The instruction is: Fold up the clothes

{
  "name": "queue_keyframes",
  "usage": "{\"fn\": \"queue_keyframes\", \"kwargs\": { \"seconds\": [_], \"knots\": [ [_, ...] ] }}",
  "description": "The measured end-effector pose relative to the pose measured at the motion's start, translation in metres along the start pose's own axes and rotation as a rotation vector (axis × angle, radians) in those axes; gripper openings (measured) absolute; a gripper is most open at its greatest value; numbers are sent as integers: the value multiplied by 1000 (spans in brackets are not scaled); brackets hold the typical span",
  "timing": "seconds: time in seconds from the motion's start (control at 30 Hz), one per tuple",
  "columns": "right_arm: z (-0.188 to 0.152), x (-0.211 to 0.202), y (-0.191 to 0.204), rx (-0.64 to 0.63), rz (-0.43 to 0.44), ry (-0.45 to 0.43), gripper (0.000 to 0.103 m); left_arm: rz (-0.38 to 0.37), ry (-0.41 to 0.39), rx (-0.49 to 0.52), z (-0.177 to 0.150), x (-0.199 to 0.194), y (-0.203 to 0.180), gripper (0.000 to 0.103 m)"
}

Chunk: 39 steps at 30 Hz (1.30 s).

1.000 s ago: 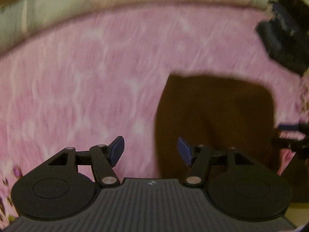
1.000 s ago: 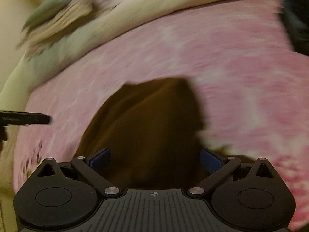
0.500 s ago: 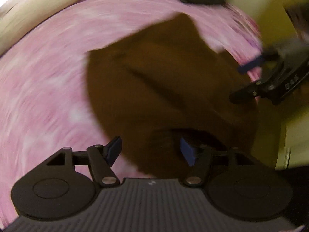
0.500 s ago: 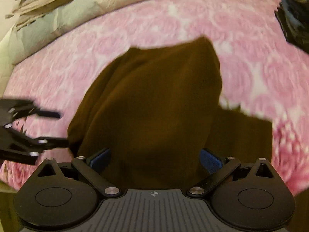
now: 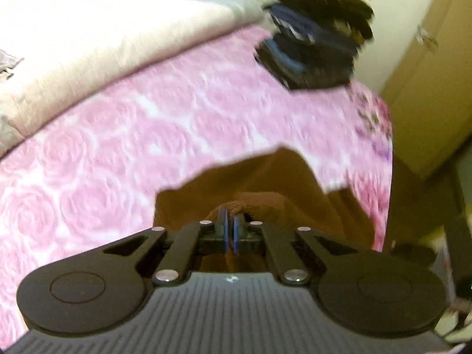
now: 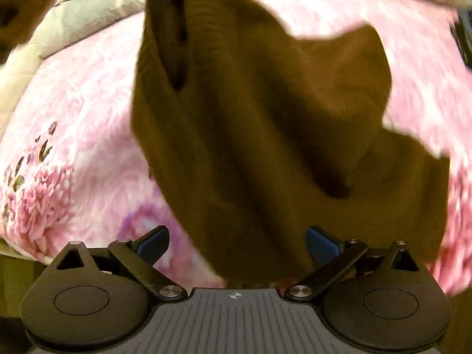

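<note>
The left gripper (image 5: 229,226) has just closed its fingers, pinching an edge of the soft brown knitted garment (image 6: 265,135), which drapes over the pink rose-patterned bedspread (image 5: 147,135). The right gripper (image 6: 237,240), fingers spread and empty, probably needs a second edge before lifting.

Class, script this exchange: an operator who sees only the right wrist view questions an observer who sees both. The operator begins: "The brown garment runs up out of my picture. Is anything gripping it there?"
Observer: Yes, the left gripper; its jaws have just closed on a fold of the brown garment.
Operator: What else lies on the bed?
Observer: A stack of folded dark clothes, at the far end of the pink bedspread.
Operator: And beyond it?
Observer: A wooden wardrobe.
</note>
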State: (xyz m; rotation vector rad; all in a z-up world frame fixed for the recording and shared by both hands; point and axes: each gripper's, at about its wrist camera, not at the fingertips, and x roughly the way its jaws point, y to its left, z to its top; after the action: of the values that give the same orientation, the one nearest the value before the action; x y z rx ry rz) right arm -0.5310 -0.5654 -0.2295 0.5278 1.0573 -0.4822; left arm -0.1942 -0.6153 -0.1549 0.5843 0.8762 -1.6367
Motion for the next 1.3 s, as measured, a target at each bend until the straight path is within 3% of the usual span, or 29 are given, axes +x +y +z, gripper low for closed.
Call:
{"fn": "queue_keyframes", "kwargs": {
  "seconds": [0.17,0.2,0.23,0.27,0.3,0.37,0.57,0.8,1.0,1.13,1.3],
  "knots": [
    [23,8,8,-124,-26,-72,101,-11,-40,-9,24,3,-7,1],
    [26,8,8,-138,-26,-78,91,-10,-41,-9,23,3,-9,1],
    [29,7,9,-150,-25,-81,72,-5,-39,-12,23,2,-9,1],
    [32,7,9,-163,-23,-85,35,3,-34,-17,24,2,-7,1],
    [34,2,7,-161,-39,-94,25,12,-30,-23,25,1,-5,1],
    [37,-17,-4,-126,-41,-126,18,30,-23,-47,27,-2,-1,1],
    [65,-99,-55,-28,-98,-278,12,33,-61,-98,43,-29,11,1],
    [109,-186,-111,-30,-166,-485,11,38,-206,-94,66,-62,-19,0],
    [90,-260,-74,7,-240,-673,10,-10,-353,4,62,-135,-50,0],
    [60,-314,-23,52,-268,-799,11,-35,-439,81,48,-204,-71,0],
    [42,-384,33,4,-323,-917,11,-71,-546,145,36,-283,-101,0]
  ]
}}
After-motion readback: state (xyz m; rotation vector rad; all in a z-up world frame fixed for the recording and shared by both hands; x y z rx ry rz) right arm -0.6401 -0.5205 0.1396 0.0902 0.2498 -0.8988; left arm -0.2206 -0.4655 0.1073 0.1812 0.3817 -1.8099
